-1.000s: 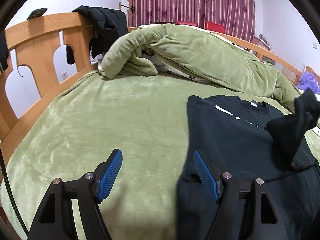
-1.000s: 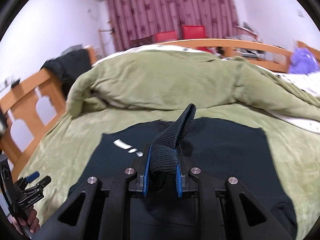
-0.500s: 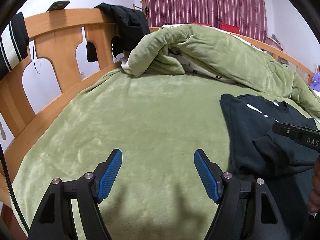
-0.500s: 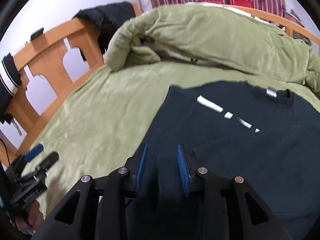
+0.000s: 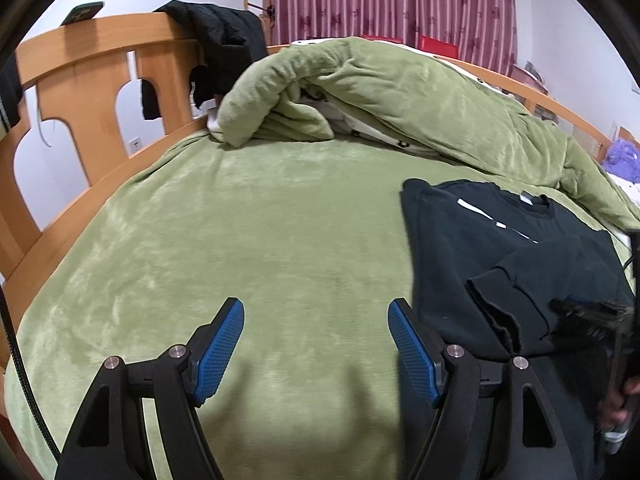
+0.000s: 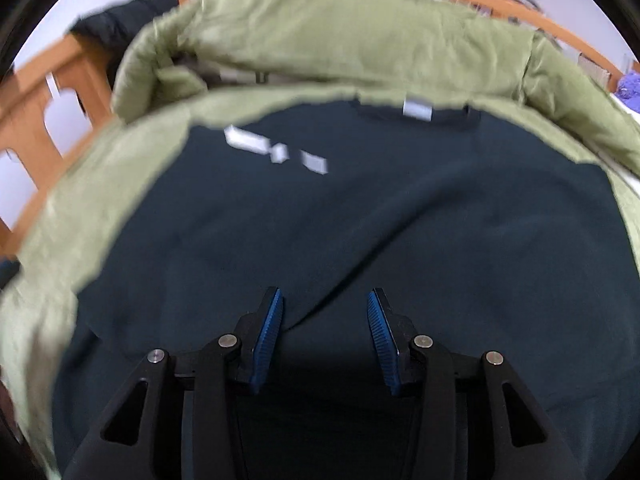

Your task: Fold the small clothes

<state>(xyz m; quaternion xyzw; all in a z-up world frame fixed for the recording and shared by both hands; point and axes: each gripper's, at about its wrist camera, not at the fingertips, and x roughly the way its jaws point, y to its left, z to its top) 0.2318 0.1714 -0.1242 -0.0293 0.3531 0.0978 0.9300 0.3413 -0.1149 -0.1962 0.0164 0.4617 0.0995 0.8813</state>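
Black sweatshirt (image 6: 360,220): matt knit cloth, ribbed cuff. Bedspread (image 5: 240,240): green plush fleece, faint sheen. Bed frame (image 5: 92,76), ten o'clock: smooth varnished wood. Left gripper (image 5: 316,344): matt black plastic, ridged blue pads, metal pins

From my remote station I can read no text: the black T-shirt (image 6: 360,220) carries white chest marks (image 6: 276,150) too blurred to make out, and the pale neck label (image 6: 418,110) inside its collar shows no legible characters.
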